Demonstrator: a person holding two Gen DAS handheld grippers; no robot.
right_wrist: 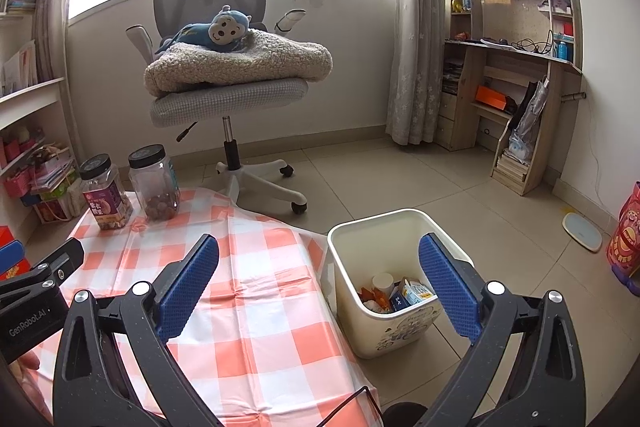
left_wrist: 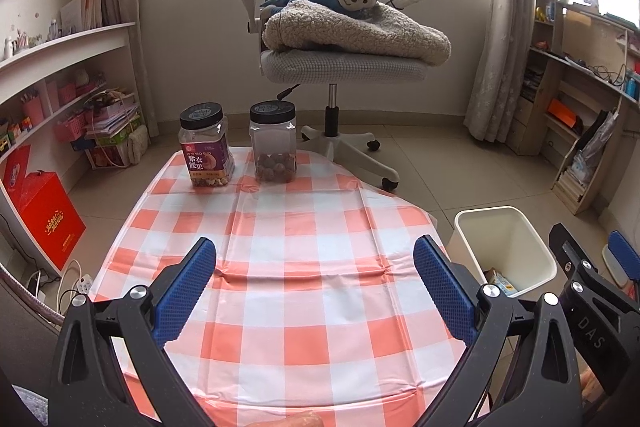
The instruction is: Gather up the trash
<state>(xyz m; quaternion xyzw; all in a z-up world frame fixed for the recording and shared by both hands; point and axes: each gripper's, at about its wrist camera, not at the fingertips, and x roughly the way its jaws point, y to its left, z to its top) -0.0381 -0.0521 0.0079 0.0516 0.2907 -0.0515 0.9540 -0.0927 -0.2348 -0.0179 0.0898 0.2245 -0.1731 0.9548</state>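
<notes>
A cream waste bin (right_wrist: pixel 384 327) stands on the floor right of the table; inside lie a small carton (right_wrist: pixel 416 293), a white cup and orange scraps. The bin (left_wrist: pixel 506 247) also shows in the left wrist view, at the table's right. My left gripper (left_wrist: pixel 316 267) hovers open over the orange-and-white checked tablecloth (left_wrist: pixel 280 227), nothing between its blue pads. My right gripper (right_wrist: pixel 320 263) is open too, spanning the table's right edge and the bin, and holds nothing. The right gripper (left_wrist: pixel 600 259) shows at the left view's right edge.
Two clear jars with black lids, one purple-labelled (left_wrist: pixel 206 151) and one with brown balls (left_wrist: pixel 274 143), stand at the table's far end. Behind is a grey office chair (left_wrist: pixel 332 63) with a blanket and blue plush monkey. Shelves line the left wall; a wooden desk stands right.
</notes>
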